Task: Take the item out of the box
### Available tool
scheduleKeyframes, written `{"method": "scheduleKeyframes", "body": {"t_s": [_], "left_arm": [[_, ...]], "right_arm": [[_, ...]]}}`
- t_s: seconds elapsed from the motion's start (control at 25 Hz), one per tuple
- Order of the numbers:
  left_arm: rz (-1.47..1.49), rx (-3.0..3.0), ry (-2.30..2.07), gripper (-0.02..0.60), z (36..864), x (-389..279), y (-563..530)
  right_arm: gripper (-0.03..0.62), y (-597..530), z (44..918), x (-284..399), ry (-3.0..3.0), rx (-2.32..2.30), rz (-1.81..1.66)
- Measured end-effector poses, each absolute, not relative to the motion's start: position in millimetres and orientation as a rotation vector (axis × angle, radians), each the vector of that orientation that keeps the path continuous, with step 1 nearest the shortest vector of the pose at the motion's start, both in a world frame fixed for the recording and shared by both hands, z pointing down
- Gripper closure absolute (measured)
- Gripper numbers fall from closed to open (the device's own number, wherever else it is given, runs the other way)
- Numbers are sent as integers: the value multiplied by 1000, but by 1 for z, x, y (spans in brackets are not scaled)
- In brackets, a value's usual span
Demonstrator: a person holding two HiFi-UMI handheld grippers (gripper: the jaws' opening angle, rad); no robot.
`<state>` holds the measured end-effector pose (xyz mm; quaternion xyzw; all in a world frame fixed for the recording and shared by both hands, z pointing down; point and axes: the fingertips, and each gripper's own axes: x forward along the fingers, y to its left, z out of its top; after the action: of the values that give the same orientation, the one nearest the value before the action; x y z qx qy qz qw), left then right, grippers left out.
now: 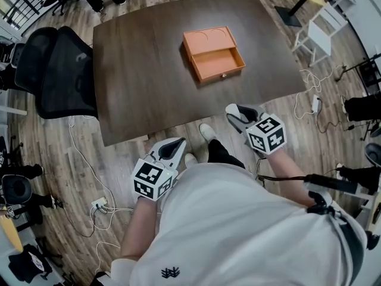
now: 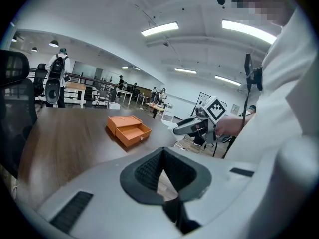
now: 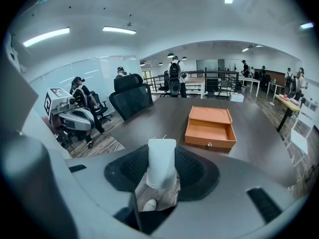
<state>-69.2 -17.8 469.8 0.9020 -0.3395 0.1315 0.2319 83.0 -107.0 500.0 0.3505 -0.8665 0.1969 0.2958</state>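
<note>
One white rectangular packet [image 3: 162, 171] is held upright between the pads of the right tongs [image 3: 162, 151], which are spread fairly wide to take its breadth. It is seen at the lower centre of the right gripper view, kept off the near edge of the dark wooden table [image 1: 143, 70] and well apart from the box. One flat orange box [image 1: 213, 53] is set on the table at the upper middle of the head view. Its single drawer [image 1: 217, 61] is pulled out and seen bare, so the removal is judged done. The left tongs [image 1: 174, 148] are closed tip to tip on nothing, presumably because no second grip is needed. Two tongs, one box, one drawer and one packet are counted.
</note>
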Motion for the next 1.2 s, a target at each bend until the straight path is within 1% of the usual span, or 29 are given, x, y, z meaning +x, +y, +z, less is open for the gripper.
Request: {"method": "scheduleKeyframes", "body": {"t_s": [1.2], "left_arm": [[380, 2495, -918, 572, 468, -57, 1]], "right_arm": [[433, -83, 495, 85, -2334, 924, 513]]}}
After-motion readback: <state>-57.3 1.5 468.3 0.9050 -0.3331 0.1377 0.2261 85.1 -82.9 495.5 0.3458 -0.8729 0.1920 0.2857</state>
